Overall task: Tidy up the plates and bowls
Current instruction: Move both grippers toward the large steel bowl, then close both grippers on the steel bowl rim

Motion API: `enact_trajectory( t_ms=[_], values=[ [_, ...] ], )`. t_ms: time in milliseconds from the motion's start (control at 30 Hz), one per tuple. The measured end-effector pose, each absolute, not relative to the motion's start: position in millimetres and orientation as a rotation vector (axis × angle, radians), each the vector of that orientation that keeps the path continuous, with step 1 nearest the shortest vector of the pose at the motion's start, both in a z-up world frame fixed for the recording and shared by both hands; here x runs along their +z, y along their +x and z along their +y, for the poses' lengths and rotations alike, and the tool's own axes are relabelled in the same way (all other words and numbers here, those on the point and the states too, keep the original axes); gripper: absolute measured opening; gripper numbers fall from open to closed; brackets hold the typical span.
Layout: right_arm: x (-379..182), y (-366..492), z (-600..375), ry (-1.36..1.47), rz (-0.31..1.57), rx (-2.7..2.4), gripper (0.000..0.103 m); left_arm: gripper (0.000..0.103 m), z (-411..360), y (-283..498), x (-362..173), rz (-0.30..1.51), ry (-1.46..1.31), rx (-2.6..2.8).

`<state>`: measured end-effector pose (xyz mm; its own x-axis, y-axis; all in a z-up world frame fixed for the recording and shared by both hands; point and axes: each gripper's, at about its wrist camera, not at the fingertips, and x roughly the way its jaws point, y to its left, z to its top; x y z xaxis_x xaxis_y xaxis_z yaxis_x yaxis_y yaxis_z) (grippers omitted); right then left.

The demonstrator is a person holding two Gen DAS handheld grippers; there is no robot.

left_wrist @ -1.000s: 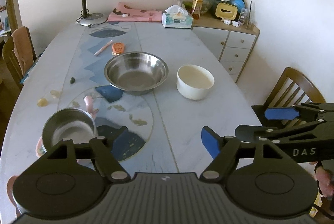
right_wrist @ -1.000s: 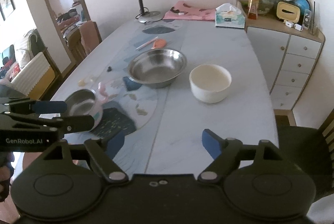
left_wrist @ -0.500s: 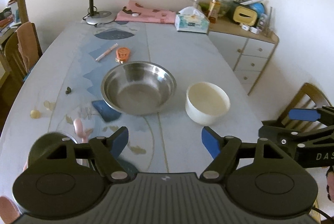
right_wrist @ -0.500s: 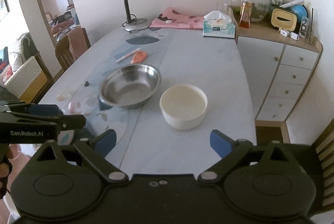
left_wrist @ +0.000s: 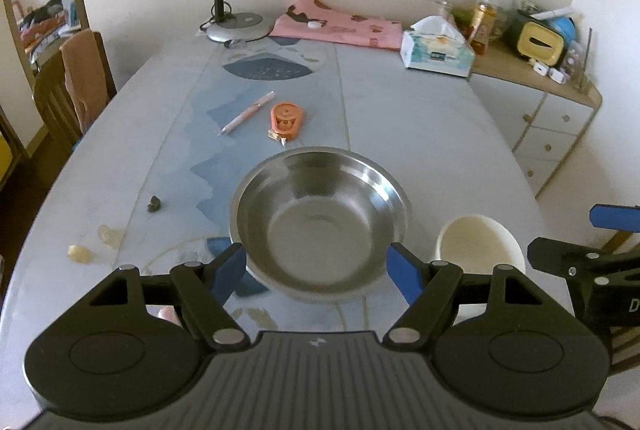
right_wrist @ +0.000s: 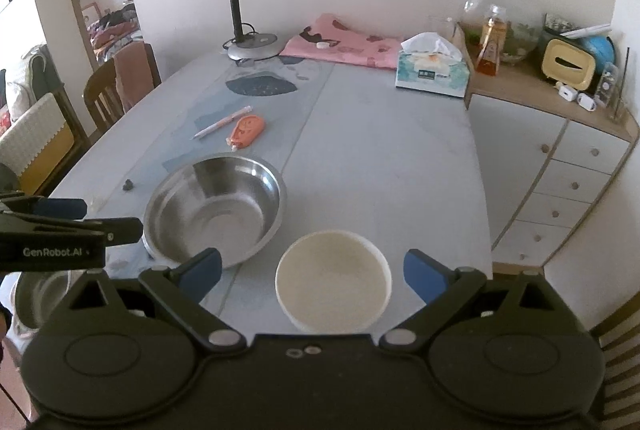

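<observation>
Below, both claws gape: left claw (left_wrist: 318, 272) over steel bowl (left_wrist: 320, 218), right claw (right_wrist: 312, 272) over white bowl (right_wrist: 333, 280).

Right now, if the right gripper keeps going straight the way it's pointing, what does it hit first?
Most likely the white bowl: it sits centred between the open fingers of the right gripper, with nothing in front of it. Depth is unclear, so the gap remaining is hard to judge.

"GenRobot.AI" stands on the left gripper (right_wrist: 60, 213).
</observation>
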<state>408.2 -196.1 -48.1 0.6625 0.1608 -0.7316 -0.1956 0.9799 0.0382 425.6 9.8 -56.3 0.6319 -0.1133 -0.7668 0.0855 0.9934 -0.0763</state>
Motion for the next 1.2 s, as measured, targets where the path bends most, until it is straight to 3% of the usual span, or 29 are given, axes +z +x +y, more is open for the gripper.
enact_trajectory(
  t_ms=[133,267,700,867,1133,1200],
  values=[
    [-59.4,431.8,-186.9,-0.077,0.832,0.205,0.098,0.078,14.1,446.2,-68.5,0.874,-0.048,-0.093],
    [-71.7,455.5,-180.7,-0.081,0.859,0.205,0.098,0.093,13.7,464.9,-78.3,0.876,-0.021,-0.082],
    [-106.9,511.2,-159.2,-0.052,0.959,0.232,0.096,0.093,39.6,520.2,-115.3,0.998,-0.036,0.022],
    [-118.3,528.8,-149.3,-0.04,0.994,0.247,0.09,0.093,50.7,536.2,-127.9,1.046,-0.065,0.048],
    [-139.2,547.9,-139.6,-0.021,1.046,0.247,0.072,0.092,61.4,546.7,-146.2,1.095,-0.128,0.061],
    [-144.2,550.0,-137.8,-0.027,1.052,0.246,0.068,0.087,62.6,547.8,-147.8,1.092,-0.137,0.058]
  ],
)
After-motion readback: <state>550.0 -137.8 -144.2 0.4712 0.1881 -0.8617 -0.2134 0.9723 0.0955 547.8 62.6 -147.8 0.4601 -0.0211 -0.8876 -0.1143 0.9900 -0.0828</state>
